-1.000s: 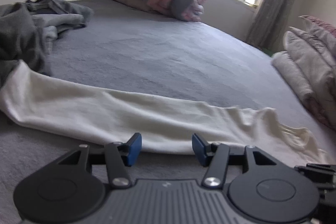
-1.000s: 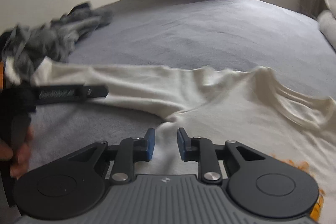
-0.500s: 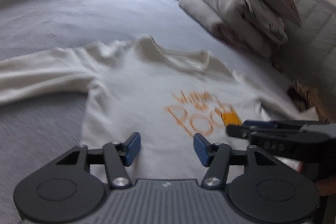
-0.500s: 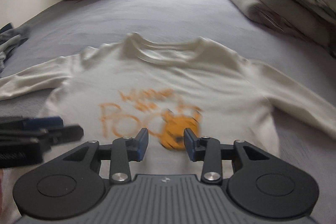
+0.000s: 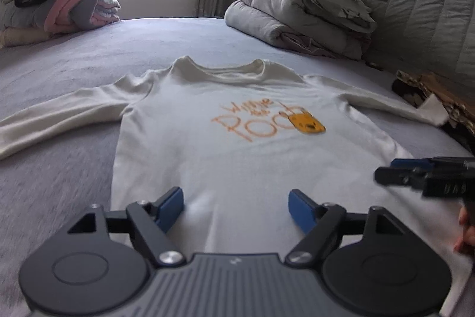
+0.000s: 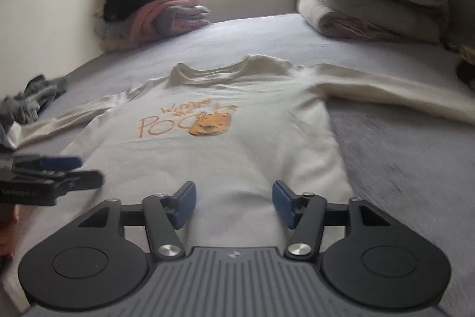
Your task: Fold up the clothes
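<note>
The left gripper (image 5: 234, 205) stands wide open, its two blue pads spread apart with nothing between them. It hovers over the lower part of the shirt (image 5: 225, 150), near the bed's front edge; whether the pads touch the cloth cannot be told. The right gripper (image 6: 234, 204) is likewise released, pads well apart and empty, over the same lower hem area, toward the shirt's right side seam. Each gripper appears in the other's view: the right one enters the left wrist view from the right edge, the left one enters the right wrist view from the left edge, both blurred and seen side-on.

The shirt is a cream long-sleeved top with an orange print and a yellow bear face. It lies face up and flat in the middle of the bed (image 5: 59, 186), collar toward the far edge, hem toward the front edge, both sleeves stretched out sideways.

The hem itself is hidden behind the gripper bodies in both views. The left sleeve's cuff is cut off by the frame in the left wrist view. A fingertip (image 5: 464, 230) shows at the right margin, mostly cut off.

A stack of folded clothes (image 5: 68, 11) sits at the far left corner, folded bedding (image 5: 297, 17) at the far right corner, and a grey crumpled garment (image 6: 29, 103) at the left edge.
</note>
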The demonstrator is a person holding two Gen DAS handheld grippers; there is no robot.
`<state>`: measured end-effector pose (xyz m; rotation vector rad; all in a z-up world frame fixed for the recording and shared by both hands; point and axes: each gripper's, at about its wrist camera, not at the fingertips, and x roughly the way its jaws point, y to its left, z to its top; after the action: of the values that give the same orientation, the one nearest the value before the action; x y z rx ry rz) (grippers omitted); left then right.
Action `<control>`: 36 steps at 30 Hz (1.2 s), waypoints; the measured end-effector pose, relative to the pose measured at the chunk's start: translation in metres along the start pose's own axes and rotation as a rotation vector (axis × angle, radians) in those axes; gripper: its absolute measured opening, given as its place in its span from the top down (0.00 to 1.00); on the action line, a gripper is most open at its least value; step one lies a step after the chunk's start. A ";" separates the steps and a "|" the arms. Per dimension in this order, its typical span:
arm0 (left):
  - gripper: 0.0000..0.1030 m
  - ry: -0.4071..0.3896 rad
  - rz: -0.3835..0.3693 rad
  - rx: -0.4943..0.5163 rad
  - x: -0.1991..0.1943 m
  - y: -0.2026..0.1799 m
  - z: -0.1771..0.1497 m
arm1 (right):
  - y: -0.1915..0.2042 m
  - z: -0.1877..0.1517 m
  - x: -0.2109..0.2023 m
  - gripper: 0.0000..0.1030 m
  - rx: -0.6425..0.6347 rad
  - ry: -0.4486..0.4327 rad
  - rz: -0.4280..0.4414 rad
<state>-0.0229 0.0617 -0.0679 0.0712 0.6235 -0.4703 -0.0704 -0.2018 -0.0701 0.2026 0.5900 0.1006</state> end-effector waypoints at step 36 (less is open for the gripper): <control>0.11 0.030 0.007 -0.001 0.063 0.028 0.058 | 0.019 0.062 0.084 0.29 -0.145 0.059 -0.048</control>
<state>0.0656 0.0495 -0.0588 0.0792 0.6524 -0.4630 0.0333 -0.1803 -0.0607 0.0450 0.6436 0.1023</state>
